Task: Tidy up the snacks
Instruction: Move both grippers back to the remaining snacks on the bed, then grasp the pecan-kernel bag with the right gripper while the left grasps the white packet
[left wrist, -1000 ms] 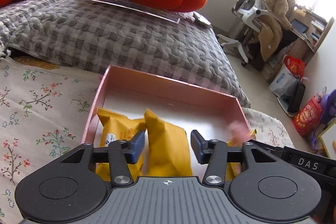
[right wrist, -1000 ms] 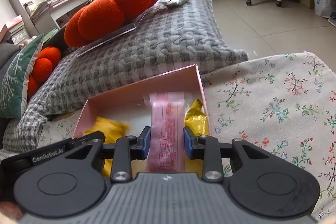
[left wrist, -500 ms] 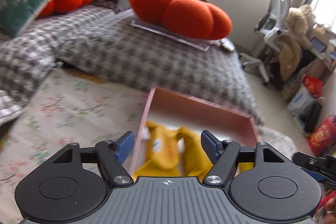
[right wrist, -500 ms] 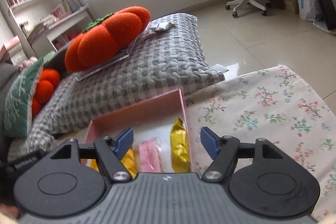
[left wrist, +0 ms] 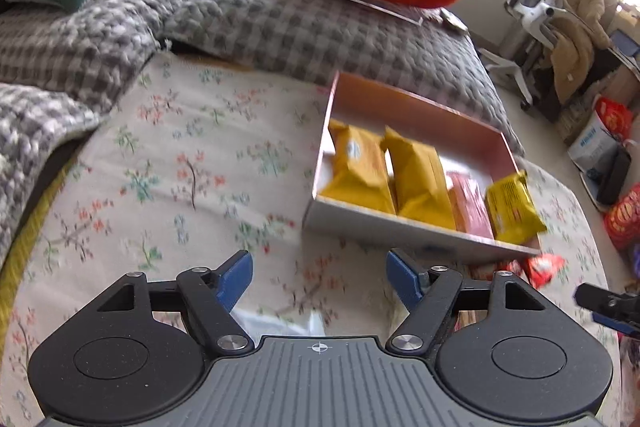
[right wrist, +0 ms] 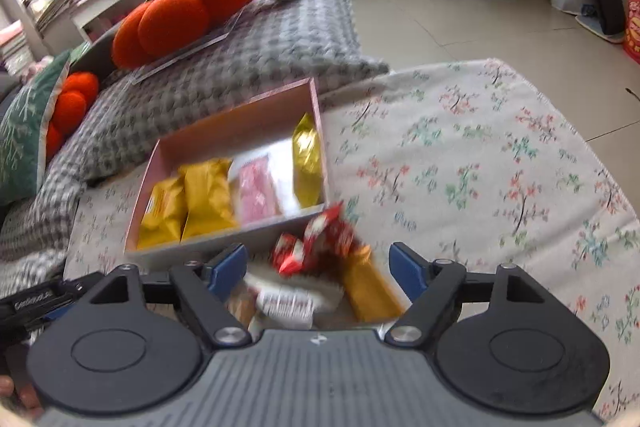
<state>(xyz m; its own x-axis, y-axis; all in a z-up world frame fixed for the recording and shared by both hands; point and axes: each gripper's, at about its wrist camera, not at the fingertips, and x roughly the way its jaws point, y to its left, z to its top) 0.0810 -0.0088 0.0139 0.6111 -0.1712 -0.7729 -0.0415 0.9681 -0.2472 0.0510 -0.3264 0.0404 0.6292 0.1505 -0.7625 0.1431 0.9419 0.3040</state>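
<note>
box: pink shallow box (right wrist: 244, 119) on floral cloth (right wrist: 480, 155), near edge just beyond the loose pile.
packed: two yellow packets (right wrist: 192, 203) side by side at left, pink packet (right wrist: 256, 193) mid, gold packet (right wrist: 306, 155) against right wall. Gap left between pink and gold.
loose pile: red-white wrappers (right wrist: 316, 239), gold bar (right wrist: 370, 287), white-red pack (right wrist: 286, 301), all on cloth just in front of box; blurred, labels unreadable.
right gripper (right wrist: 318, 269): jaws opening, spread wide, nothing pinched; pile sits between and below the blue pads.
left gripper (left wrist: 318, 279): jaws opening, spread, empty; only cloth between pads, box off to the right of it.
step: likely next pick from pile.
how: take gold bar first, probably cleanest target. Close across its narrow width, pads clear of neighbouring wrappers. Lift straight, then drop into the free gap, long side parallel to the others.
risk: crinkly red wrappers may snag or drag along.
</note>
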